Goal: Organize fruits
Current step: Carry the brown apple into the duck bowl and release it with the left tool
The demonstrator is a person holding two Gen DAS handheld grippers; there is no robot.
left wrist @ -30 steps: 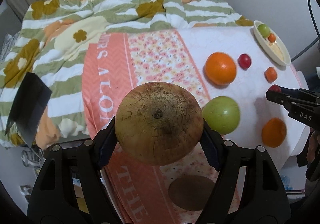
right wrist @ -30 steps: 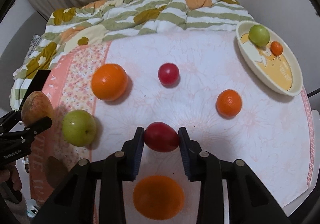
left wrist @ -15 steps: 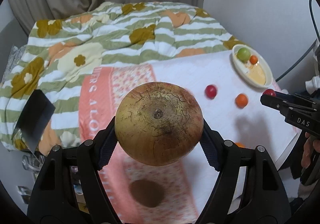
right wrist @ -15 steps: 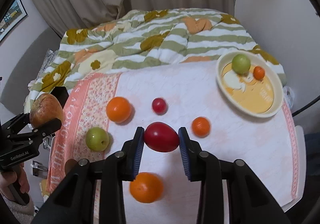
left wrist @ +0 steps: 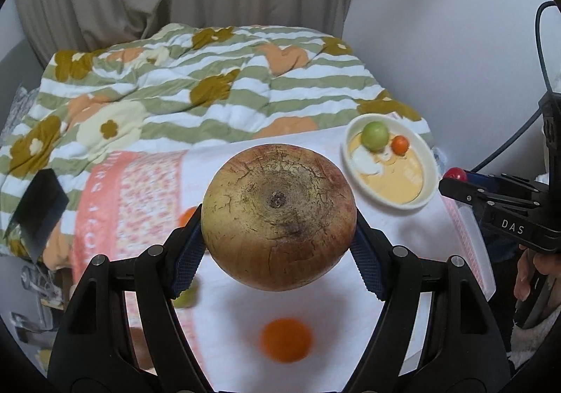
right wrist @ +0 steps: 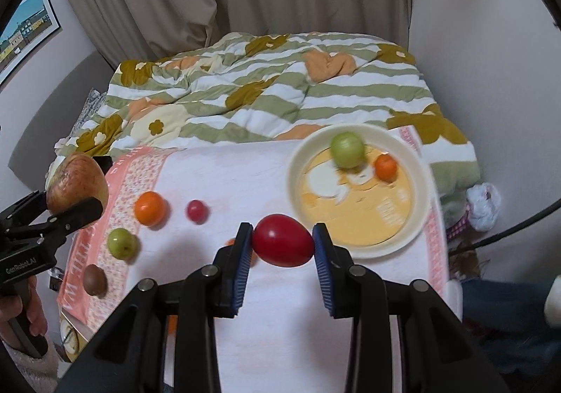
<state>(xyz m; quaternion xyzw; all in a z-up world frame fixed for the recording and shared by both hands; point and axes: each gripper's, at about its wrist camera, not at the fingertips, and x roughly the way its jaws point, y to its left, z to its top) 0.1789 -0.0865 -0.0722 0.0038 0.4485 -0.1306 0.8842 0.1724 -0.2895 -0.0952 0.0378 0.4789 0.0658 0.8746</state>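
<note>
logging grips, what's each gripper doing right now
left gripper: closed on the big russet apple.
right gripper: closed on the red oval fruit.

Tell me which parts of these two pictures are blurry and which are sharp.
Left wrist view: the held apple is sharp, the orange below it smeared. Right wrist view: the red fruit in the jaws is crisp, the bowl and its green fruit motion-blurred.

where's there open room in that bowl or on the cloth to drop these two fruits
The bowl is bare across its near yellow half; its far side holds a green fruit and a small orange one. The white cloth between the bowl and the small red fruit is free. The cloth's left edge is crowded with loose fruit.
</note>
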